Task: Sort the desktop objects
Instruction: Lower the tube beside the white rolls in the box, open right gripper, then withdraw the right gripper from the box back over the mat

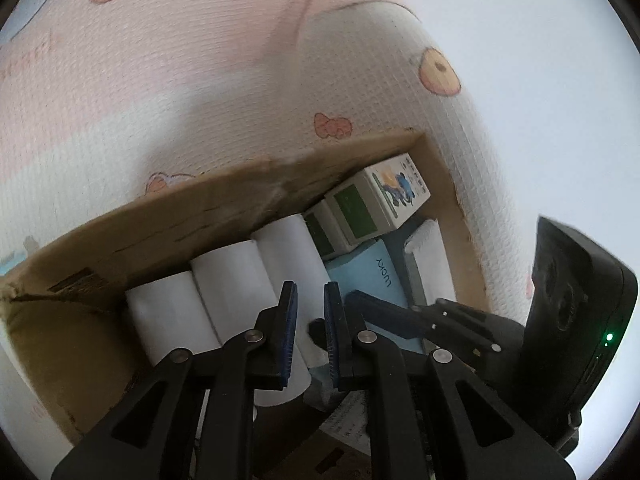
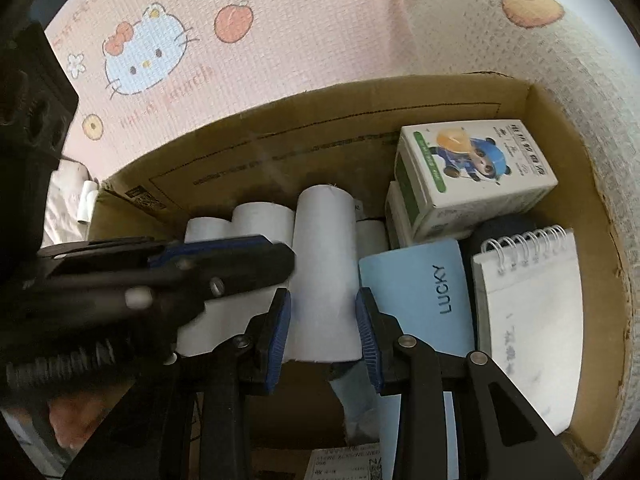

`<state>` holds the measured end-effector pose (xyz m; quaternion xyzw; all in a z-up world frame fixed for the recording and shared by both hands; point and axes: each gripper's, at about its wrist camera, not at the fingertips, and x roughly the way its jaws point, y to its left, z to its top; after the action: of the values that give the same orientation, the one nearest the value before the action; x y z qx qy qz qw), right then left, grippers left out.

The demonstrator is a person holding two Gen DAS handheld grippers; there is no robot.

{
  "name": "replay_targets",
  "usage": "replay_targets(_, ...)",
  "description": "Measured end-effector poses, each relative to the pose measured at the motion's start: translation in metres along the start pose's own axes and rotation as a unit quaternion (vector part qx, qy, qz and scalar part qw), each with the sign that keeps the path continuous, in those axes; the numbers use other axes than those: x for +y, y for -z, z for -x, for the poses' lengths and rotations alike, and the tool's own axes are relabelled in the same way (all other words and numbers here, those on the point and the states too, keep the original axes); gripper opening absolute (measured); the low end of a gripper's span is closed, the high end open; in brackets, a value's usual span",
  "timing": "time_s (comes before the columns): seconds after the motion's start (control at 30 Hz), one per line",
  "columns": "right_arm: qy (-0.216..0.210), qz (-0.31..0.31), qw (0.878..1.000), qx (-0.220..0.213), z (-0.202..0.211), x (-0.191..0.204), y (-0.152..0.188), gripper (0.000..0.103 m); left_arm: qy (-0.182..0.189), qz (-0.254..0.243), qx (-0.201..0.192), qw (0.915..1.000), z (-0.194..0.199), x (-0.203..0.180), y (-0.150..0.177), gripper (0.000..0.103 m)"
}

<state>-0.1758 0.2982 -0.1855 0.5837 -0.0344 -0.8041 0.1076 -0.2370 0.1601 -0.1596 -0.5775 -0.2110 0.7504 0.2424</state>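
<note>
A cardboard box holds a row of white paper rolls. My right gripper is shut on one upright white roll, blue pads pressing both its sides. It points steeply down into the box. My left gripper hangs over the rolls, jaws drawn to a thin gap with nothing pinched between them. From the right wrist it shows at the left, its tip beside the held roll. The right gripper's fingers lie just right of the left one.
In the box's right half are a white carton with a panda picture, a light blue LUCKY notebook and a spiral notepad. The box rests on a pink cartoon-print cloth. A small white roll lies outside the left wall.
</note>
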Motion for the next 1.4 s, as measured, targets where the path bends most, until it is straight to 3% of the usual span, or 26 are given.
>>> replay_targets(0.13, -0.006, 0.005, 1.000, -0.024, 0.015, 0.003, 0.004, 0.031, -0.025, -0.014, -0.015, 0.9995, 0.016, 0.001, 0.003, 0.014)
replay_targets(0.3, 0.003, 0.015, 0.999, -0.030, 0.021, 0.012, 0.009, 0.031, -0.048, -0.040, -0.002, 0.9981, 0.031, -0.007, 0.009, 0.014)
replay_targets(0.47, -0.002, 0.011, 0.999, -0.047, 0.043, 0.029, 0.021, 0.031, -0.060, -0.071, -0.063, 0.9937, 0.060, -0.015, 0.022, 0.014)
replay_targets(0.63, 0.002, 0.029, 0.997, -0.077, 0.067, 0.053, 0.035, 0.031, -0.027, -0.048, -0.118, 0.9915, 0.088, -0.005, 0.037, 0.013)
replay_targets(0.77, 0.003, 0.037, 0.995, -0.091, 0.083, 0.071, 0.049, 0.031, -0.020, -0.031, -0.128, 0.9911, 0.104, 0.007, 0.050, 0.010)
replay_targets(0.93, 0.013, 0.050, 0.994, -0.092, 0.090, 0.083, 0.068, 0.031, -0.041, -0.039, -0.143, 0.9881, 0.119, 0.021, 0.073, 0.010)
replay_targets(1.07, 0.014, 0.065, 0.994, -0.089, 0.086, 0.104, 0.067, 0.031, -0.081, -0.058, -0.173, 0.9799, 0.131, 0.032, 0.100, 0.010)
replay_targets(1.4, 0.004, 0.096, 0.988, -0.117, 0.098, 0.143, 0.088, 0.031, -0.108, -0.052, -0.211, 0.9702, 0.155, 0.084, 0.163, 0.010)
